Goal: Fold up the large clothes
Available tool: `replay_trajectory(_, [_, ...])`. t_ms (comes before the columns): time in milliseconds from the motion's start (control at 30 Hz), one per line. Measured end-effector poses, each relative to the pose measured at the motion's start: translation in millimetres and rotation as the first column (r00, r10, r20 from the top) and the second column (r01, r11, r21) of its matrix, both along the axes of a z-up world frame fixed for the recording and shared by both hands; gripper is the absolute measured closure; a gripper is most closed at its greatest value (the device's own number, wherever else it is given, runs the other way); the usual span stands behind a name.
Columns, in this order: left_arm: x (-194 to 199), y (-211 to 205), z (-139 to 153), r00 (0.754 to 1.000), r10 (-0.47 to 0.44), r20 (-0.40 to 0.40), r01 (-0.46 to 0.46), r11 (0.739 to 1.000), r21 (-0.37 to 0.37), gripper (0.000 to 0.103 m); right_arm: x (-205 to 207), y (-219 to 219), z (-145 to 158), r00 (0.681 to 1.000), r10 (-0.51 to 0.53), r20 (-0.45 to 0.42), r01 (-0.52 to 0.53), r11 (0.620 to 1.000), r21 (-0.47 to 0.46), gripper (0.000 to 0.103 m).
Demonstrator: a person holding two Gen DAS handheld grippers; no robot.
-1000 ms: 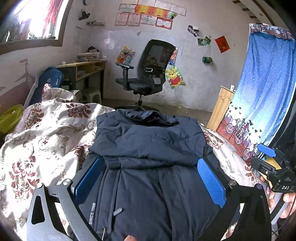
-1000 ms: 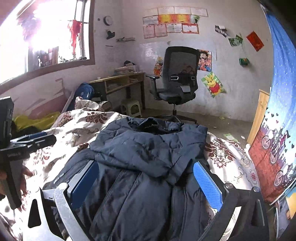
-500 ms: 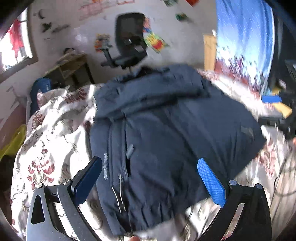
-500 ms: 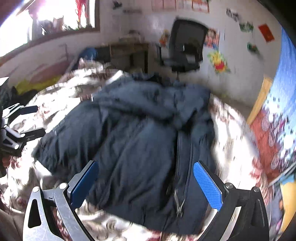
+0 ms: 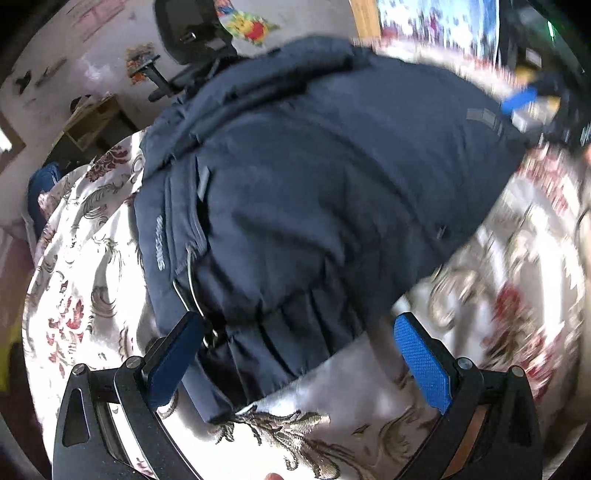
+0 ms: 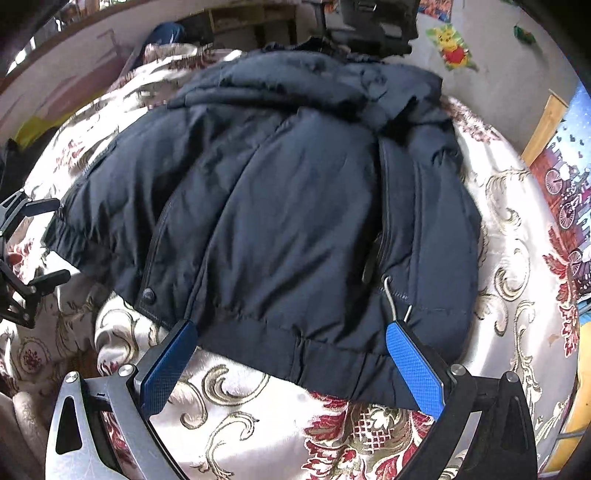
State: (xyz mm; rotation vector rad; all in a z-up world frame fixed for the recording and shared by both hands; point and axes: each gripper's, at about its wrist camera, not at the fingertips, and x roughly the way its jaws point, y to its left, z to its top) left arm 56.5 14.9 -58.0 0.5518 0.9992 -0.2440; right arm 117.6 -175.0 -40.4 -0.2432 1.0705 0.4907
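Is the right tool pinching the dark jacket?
No, the right tool is open, its blue pads spread wide over the hem of the jacket without closing on it.

Left tongs (image 5: 295, 363), right tongs (image 6: 291, 363): blue textured pads, black frames, silver screws.

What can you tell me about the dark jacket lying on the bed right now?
The navy padded jacket lies spread flat on the floral bedspread, collar end toward the office chair, ribbed elastic hem nearest the cameras. The fabric looks smooth and puffy, creased in places. A front zipper with a metal pull shows, a snap button and pale lettering along one edge. Both tongs hang open at the hem, gripping nothing.
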Motion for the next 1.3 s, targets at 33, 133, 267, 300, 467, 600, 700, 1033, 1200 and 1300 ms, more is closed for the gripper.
replay_trajectory(33, [-1.2,-3.0,-7.4,1.0,-0.005,0.004,0.005,0.999,0.045,0.001,1.1,1.1,-2.1,1.0,0.004,-0.013,-0.004,1.0,-0.011,0.0])
replay_trajectory(133, [-2.6,-6.7,-21.3,1.0,0.001,0.005,-0.002,0.994,0.11,0.001,3.4,3.2,-8.4,0.999,0.008,-0.04,-0.01,0.999,-0.053,0.0])
replay_trajectory(267, [-1.1,-6.4,-31.6,0.999,0.034,0.031,-0.039,0.984,0.175,0.001,5.5,3.7,-15.4,0.997,0.029,-0.071,-0.038,0.992,-0.122,0.0])
replay_trajectory(300, [0.4,-4.5,-31.5,0.998,0.053,0.042,-0.06,0.982,0.177,0.001,5.3,4.1,-18.3,0.996,0.042,-0.078,-0.053,0.987,-0.152,0.0])
replay_trajectory(467, [10.8,2.4,-24.7,0.986,0.133,0.097,-0.149,0.972,0.182,0.002,1.8,6.8,-36.1,0.987,0.11,-0.121,-0.138,0.955,-0.262,0.0])
replay_trajectory(600, [18.7,2.6,-19.7,0.982,0.15,0.116,-0.171,0.965,0.199,0.002,1.3,8.2,-50.3,0.981,0.12,-0.155,-0.161,0.943,-0.291,0.0])
replay_trajectory(700, [24.0,3.3,-16.3,0.981,0.156,0.114,-0.176,0.966,0.192,0.002,3.0,9.1,-62.3,0.977,0.12,-0.177,-0.171,0.935,-0.311,0.0])
replay_trajectory(1033, [44.7,1.4,17.3,0.975,0.177,0.134,-0.192,0.975,0.108,0.03,-6.4,27.7,-83.2,0.976,0.206,-0.065,-0.211,0.844,-0.493,0.0])
replay_trajectory(1200, [55.7,1.3,39.1,0.973,0.186,0.137,-0.196,0.978,0.065,0.03,6.9,18.1,-60.4,0.989,0.144,0.019,-0.123,0.896,-0.427,0.001])
replay_trajectory(1300, [58.4,0.3,51.4,0.973,0.183,0.143,-0.19,0.981,0.04,0.037,22.0,7.6,-33.5,0.993,0.095,0.065,-0.066,0.934,-0.352,0.0])
